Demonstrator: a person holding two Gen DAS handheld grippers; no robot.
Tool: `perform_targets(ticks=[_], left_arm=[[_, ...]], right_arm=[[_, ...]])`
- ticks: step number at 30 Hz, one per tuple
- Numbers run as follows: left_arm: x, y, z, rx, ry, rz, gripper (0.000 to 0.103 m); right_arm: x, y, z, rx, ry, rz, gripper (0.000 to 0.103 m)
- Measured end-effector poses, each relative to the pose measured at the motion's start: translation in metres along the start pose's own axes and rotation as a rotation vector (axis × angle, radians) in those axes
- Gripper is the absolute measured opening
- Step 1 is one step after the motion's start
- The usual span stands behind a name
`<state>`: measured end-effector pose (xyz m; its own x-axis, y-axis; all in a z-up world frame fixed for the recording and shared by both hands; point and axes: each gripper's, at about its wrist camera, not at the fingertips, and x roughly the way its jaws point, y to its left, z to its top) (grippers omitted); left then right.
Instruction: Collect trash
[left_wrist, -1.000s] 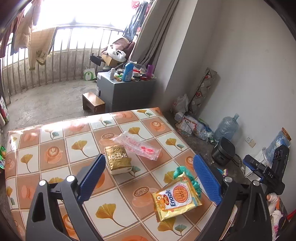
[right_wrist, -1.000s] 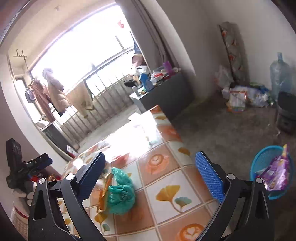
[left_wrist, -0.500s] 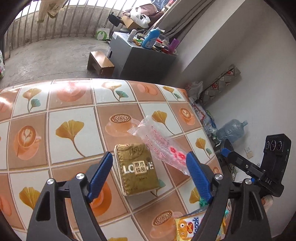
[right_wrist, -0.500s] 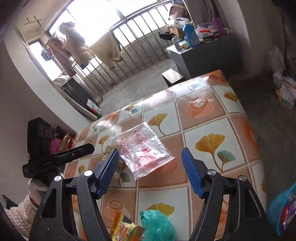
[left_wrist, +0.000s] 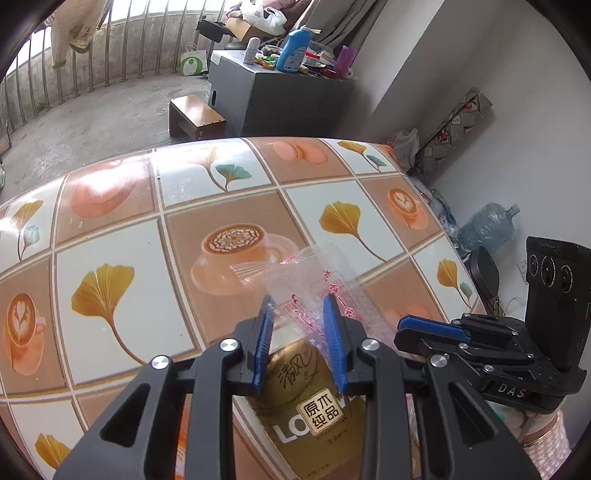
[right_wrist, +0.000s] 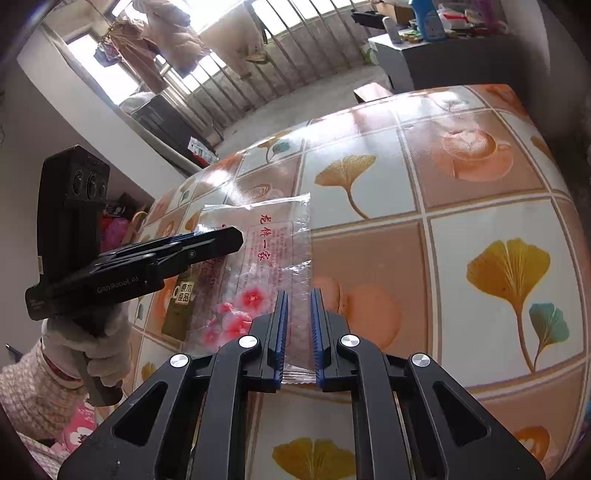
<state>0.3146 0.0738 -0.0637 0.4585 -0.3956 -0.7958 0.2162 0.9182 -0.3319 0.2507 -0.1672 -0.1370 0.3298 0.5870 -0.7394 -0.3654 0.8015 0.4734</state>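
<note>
A clear plastic wrapper (left_wrist: 325, 273) with red print lies on the patterned tablecloth (left_wrist: 147, 240), partly over a gold tissue pack (left_wrist: 306, 402). My left gripper (left_wrist: 299, 310) has its jaws nearly closed, with the wrapper's near edge between them and the gold pack below. My right gripper (right_wrist: 297, 301) has narrowed around the other end of the same wrapper (right_wrist: 266, 251), jaws nearly closed with the plastic between them. The gold pack (right_wrist: 181, 299) shows under the wrapper. The left gripper also appears in the right wrist view (right_wrist: 207, 243).
A grey cabinet (left_wrist: 280, 96) with bottles and a wooden stool (left_wrist: 195, 118) stand beyond the table. A water jug (left_wrist: 487, 229) and bags lie by the right wall. The table edge (right_wrist: 554, 147) drops off at the right.
Both grippers came down to the table and narrowed from wide open onto the clear wrapper from opposite ends. The snack bag and green bag have left both views.
</note>
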Motion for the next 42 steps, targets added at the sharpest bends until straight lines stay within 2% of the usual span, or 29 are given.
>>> perform_targets(ticks=[12,17,18,19,21,22,27,30,32,35,39,42], left_arm=[[-0.048,-0.019,-0.083,0.042,0.055,-0.076,0.019],[-0.066,-0.026,-0.11,0.045,0.054,-0.106,0.019],[-0.07,-0.027,-0.114,0.052,0.048,-0.109,0.019],[-0.074,-0.028,-0.116,0.064,0.04,-0.103,0.019],[-0.082,-0.028,-0.119,0.077,0.016,-0.085,0.03],[-0.088,-0.028,-0.119,0.08,-0.005,-0.08,0.032],[-0.129,-0.028,-0.125,0.127,-0.127,-0.07,0.045],[-0.15,-0.028,-0.135,0.149,-0.177,-0.073,0.049],[-0.161,-0.031,-0.143,0.164,-0.192,-0.101,0.049],[-0.171,-0.045,-0.158,0.23,-0.189,-0.195,0.049],[-0.164,-0.076,-0.186,0.368,-0.13,-0.279,0.05],[-0.151,-0.1,-0.207,0.482,-0.093,-0.288,0.053]], right_arm=[[-0.029,0.027,-0.061,-0.023,0.002,0.062,0.01],[-0.046,0.024,-0.07,0.0,-0.029,0.087,0.012],[-0.05,0.023,-0.071,0.004,-0.037,0.08,0.016],[-0.053,0.022,-0.072,0.014,-0.046,0.065,0.025],[-0.065,0.015,-0.068,0.046,-0.09,0.037,0.038],[-0.077,0.008,-0.073,0.066,-0.122,0.033,0.042],[-0.126,-0.002,-0.095,0.17,-0.245,0.014,0.05],[-0.148,-0.004,-0.122,0.222,-0.278,0.017,0.052],[-0.151,0.0,-0.139,0.248,-0.277,0.014,0.052],[-0.145,0.006,-0.161,0.287,-0.257,0.015,0.052],[-0.125,0.016,-0.167,0.271,-0.224,-0.013,0.052],[-0.107,0.017,-0.166,0.268,-0.19,-0.025,0.052]])
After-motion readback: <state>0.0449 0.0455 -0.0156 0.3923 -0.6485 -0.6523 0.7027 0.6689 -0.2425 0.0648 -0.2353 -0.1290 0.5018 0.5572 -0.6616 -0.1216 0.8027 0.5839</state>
